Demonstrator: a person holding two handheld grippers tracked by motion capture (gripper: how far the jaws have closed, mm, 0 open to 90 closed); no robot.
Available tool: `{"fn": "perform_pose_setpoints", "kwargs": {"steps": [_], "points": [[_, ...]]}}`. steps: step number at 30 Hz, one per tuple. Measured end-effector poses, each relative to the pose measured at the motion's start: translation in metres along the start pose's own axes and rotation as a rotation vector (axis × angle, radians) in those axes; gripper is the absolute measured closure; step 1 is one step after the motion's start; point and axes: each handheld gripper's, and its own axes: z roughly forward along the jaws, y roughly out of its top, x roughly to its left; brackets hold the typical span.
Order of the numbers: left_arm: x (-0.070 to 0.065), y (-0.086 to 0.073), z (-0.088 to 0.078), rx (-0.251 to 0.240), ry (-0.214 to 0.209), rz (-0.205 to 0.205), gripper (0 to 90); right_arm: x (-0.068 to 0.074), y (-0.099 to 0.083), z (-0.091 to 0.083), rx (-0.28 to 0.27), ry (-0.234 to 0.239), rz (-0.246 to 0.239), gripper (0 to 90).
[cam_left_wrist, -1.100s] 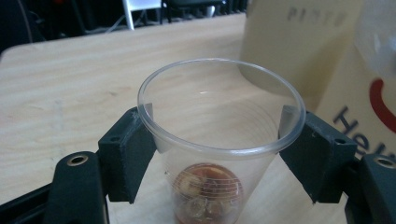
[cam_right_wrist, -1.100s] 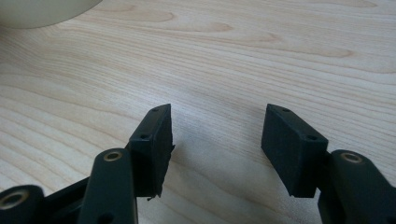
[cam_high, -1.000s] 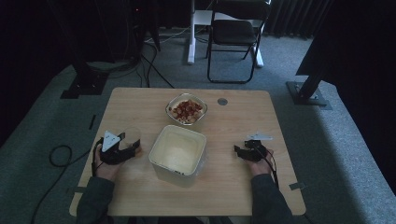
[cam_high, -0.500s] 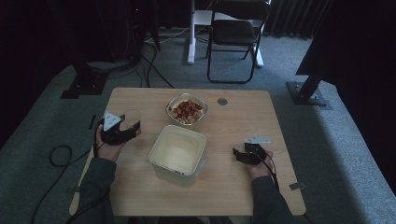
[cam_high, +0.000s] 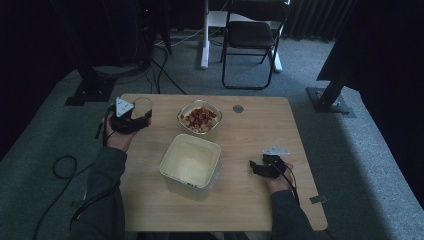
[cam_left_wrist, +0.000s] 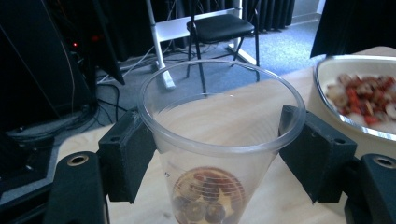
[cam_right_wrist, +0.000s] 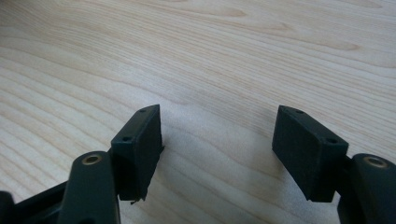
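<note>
While right gripper (cam_high: 254, 167) jaws opened empty, left gripper (cam_high: 145, 117) carried cup (cam_left_wrist: 219, 140) farther.

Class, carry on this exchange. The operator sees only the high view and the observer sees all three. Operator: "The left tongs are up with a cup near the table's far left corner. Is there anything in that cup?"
Observer: Yes. In the left gripper view, the clear cup has a few round pieces, red and dark, at its bottom.
Operator: Is it really gripped?
Observer: Yes. The left tongs press a pad on each side of it, just under the rim.
Operator: And the other hand?
Observer: The right tongs have just been opening. Nothing is between them, and the bare wooden table lies below.
</note>
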Motion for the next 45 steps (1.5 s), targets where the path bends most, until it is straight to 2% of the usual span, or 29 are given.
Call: {"fn": "perform_pose_setpoints", "kwargs": {"steps": [8, 13, 14, 16, 19, 25, 26, 27, 33, 38, 45], "points": [[-0.003, 0.030, 0.014, -0.002, 0.017, 0.021, 28.8, 0.000, -0.002, -0.002, 0.003, -0.001, 0.001, 31.0], [-0.012, 0.046, 0.022, 0.016, 0.028, 0.072, 28.8, 0.000, -0.002, -0.002, 0.003, -0.001, 0.002, 31.0], [-0.012, 0.046, 0.022, 0.016, 0.028, 0.072, 28.8, 0.000, -0.002, -0.002, 0.003, -0.001, 0.002, 31.0], [-0.020, 0.055, 0.027, 0.025, 0.036, 0.115, 28.8, 0.000, -0.002, -0.002, 0.003, -0.001, 0.002, 31.0], [-0.032, 0.066, 0.031, 0.042, 0.076, 0.180, 29.6, 0.000, -0.002, -0.002, 0.003, -0.001, 0.002, 31.0], [-0.054, 0.082, 0.034, 0.051, 0.098, 0.286, 31.1, 0.000, -0.002, -0.002, 0.003, -0.001, 0.002, 30.9], [-0.054, 0.082, 0.034, 0.051, 0.098, 0.286, 31.2, 0.000, -0.002, -0.002, 0.003, -0.001, 0.002, 30.9], [-0.062, 0.087, 0.035, 0.052, 0.112, 0.337, 31.2, 0.000, -0.002, -0.002, 0.003, -0.001, 0.002, 30.9], [-0.081, 0.096, 0.032, 0.058, 0.149, 0.498, 31.8, 0.000, -0.002, -0.002, 0.003, -0.002, 0.002, 30.9], [-0.094, 0.099, 0.029, 0.067, 0.167, 0.624, 32.0, 0.000, -0.002, -0.002, 0.003, -0.001, 0.002, 30.9], [-0.107, 0.098, 0.030, 0.086, 0.198, 0.763, 32.3, 0.000, -0.002, -0.002, 0.002, -0.001, 0.003, 30.9]]}}
